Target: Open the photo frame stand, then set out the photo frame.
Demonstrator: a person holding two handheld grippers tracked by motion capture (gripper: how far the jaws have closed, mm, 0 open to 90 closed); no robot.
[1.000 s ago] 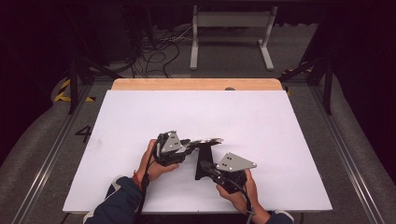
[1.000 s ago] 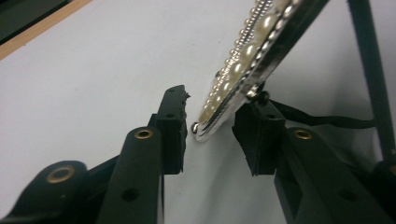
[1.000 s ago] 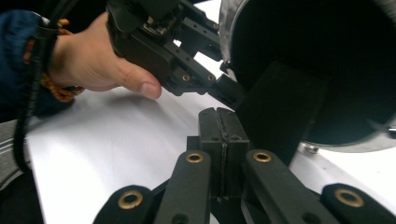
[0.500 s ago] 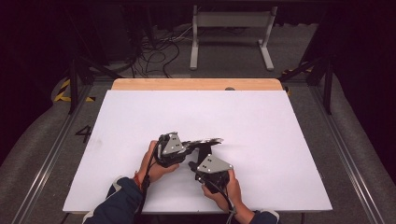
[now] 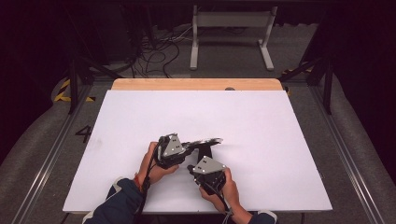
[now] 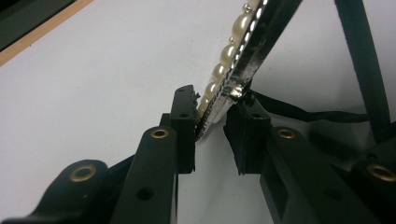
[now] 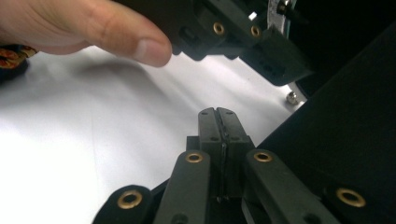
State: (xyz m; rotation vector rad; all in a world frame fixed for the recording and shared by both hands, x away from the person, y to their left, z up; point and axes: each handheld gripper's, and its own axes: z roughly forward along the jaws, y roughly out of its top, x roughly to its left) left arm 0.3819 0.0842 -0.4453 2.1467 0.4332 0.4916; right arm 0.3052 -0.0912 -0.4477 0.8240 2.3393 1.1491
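Left hand-held gripper (image 6: 210,128) just closed further on the end of the flat, pearl-trimmed, silver-edged black strap piece (image 6: 243,51), lifted near the front edge of the white worktop (image 5: 280,121). Right hand-held gripper (image 7: 217,114) clenched, apparently pinching a thin black strap. Keep pads square; avoid crushing pearls.

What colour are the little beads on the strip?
The beads are creamy white, like pearls; the left gripper view shows them best.

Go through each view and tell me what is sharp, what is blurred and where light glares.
High view: white table sheet evenly lit, dark surround, soft focus. Left gripper view: pearl-edged black band fairly sharp between the fingers, with glints on its silvery edge; nearest parts blur. Right gripper view: closed fingers sharp, the person's thumb blurred, sheet washed out.
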